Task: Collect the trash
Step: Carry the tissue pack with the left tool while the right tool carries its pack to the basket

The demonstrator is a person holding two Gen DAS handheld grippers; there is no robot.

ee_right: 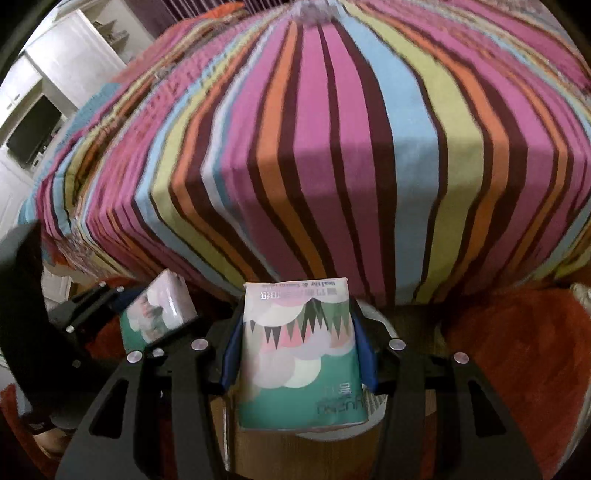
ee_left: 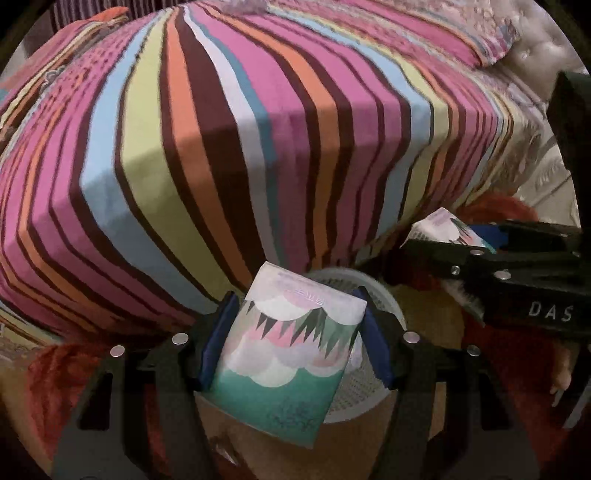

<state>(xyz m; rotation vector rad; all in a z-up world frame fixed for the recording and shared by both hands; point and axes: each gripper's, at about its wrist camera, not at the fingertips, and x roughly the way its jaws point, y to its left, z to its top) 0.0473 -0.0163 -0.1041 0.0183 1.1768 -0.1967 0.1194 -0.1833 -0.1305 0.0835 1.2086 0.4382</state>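
My left gripper (ee_left: 291, 339) is shut on a tissue pack (ee_left: 284, 354) printed with green, pink and white clouds. It holds the pack over a round white mesh bin (ee_left: 373, 291) on the floor beside the bed. My right gripper (ee_right: 297, 347) is shut on a second, matching tissue pack (ee_right: 299, 354), also above the white bin (ee_right: 380, 325). Each gripper shows in the other's view: the right one (ee_left: 443, 236) with its pack (ee_left: 447, 225) at the right, the left one (ee_right: 147, 317) with its pack (ee_right: 159, 314) at the left.
A bed with a striped multicolour cover (ee_left: 240, 147) fills the space ahead, its edge close above the bin. A red rug (ee_right: 517, 350) lies on the floor. A patterned pillow (ee_left: 480, 33) lies far right. White cabinets and a dark screen (ee_right: 33, 133) stand far left.
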